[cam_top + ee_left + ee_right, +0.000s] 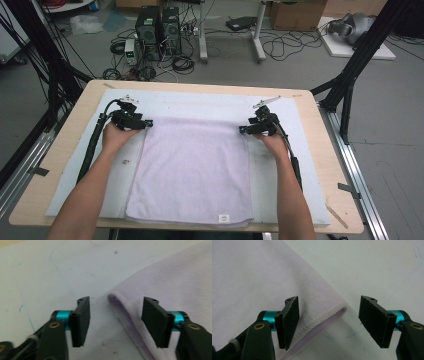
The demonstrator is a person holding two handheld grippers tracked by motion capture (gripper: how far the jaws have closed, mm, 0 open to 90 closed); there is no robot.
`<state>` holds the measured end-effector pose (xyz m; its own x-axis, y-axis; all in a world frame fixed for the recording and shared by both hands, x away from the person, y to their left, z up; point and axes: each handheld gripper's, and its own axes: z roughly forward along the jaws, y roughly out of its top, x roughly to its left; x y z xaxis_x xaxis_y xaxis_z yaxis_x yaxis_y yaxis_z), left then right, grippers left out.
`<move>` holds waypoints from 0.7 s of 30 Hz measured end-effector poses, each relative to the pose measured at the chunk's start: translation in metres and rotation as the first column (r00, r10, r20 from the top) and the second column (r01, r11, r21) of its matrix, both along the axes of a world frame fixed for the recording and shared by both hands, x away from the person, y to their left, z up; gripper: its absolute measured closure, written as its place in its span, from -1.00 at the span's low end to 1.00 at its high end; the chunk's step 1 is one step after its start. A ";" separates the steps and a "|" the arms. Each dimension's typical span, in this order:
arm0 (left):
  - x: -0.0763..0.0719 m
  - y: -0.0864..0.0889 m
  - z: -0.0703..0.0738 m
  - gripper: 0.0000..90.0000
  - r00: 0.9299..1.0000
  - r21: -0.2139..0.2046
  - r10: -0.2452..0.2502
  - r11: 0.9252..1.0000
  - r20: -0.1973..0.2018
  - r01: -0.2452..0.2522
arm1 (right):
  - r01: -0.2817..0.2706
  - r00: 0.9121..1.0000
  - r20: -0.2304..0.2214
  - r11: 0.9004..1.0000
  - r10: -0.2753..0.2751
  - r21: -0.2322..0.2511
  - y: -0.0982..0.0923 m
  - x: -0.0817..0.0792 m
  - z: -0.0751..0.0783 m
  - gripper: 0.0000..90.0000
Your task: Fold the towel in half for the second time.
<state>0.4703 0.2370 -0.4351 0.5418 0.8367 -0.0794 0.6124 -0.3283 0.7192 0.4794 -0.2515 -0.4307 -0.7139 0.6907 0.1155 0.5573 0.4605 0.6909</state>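
A pale lilac towel lies flat on a white mat, folded, with a small label near its front edge. My left gripper is at the towel's far left corner. In the left gripper view that corner sits between the jaws, which stand apart from it, so the left gripper is open. My right gripper is at the far right corner. Its jaws stand wide around the stitched corner without pressing it, so the right gripper is open.
The mat covers a light wooden table. Black frame legs stand at both far sides. Computers and cables lie on the floor beyond the table.
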 end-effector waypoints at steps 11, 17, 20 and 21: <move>-0.002 -0.006 -0.003 0.89 0.997 -0.023 -0.074 0.997 -0.006 0.074 | 0.017 0.999 -0.040 0.997 -0.014 0.078 -0.004 -0.001 -0.014 0.79; -0.007 -0.003 0.011 0.93 0.995 -0.047 -0.085 0.995 0.043 0.087 | -0.027 1.000 -0.015 0.998 0.028 0.058 -0.002 -0.005 0.001 0.87; -0.012 0.003 0.024 0.94 0.992 -0.075 -0.096 0.992 0.081 0.102 | -0.040 0.999 0.017 0.997 0.039 0.073 -0.005 -0.010 0.018 0.87; -0.014 0.006 0.028 0.94 0.990 -0.078 -0.105 0.991 0.092 0.113 | -0.045 0.999 0.028 0.996 0.043 0.083 -0.006 -0.012 0.025 0.88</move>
<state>0.4559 0.2427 -0.4068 0.6372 0.7649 -0.0940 0.5096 -0.3267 0.7959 0.4673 -0.2577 -0.4061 -0.7466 0.6476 0.1524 0.5195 0.4243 0.7417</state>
